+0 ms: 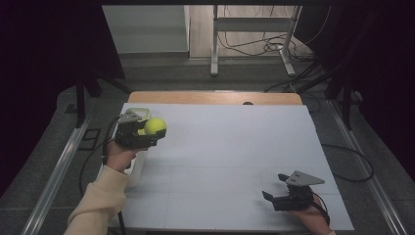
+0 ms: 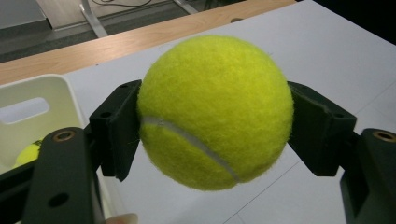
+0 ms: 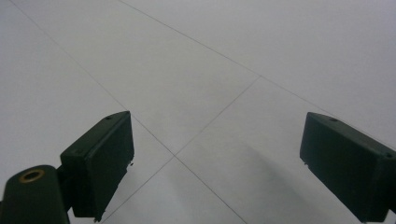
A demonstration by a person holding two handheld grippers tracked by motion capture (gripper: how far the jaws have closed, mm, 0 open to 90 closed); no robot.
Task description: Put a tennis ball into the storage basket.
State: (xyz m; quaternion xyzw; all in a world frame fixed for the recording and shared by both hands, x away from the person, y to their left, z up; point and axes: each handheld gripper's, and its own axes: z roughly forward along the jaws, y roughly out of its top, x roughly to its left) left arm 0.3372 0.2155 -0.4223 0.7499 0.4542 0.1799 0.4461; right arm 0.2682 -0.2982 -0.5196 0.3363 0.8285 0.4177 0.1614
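Clearly the left gripper [image 1: 147, 133] has its jaws clamped on a yellow tennis ball [image 1: 155, 126], one pad pressing each side of the ball (the white seam curves across its front in the left gripper view). It holds the ball off the surface at the far left of the white table [image 1: 235, 147], just beside a white bin [image 2: 56, 100] at the table's left edge, where another yellow ball [image 2: 28, 153] lies inside. Over at the near right, the right gripper [image 1: 275, 188] rests low above the table, jaws spread wide with nothing between them.
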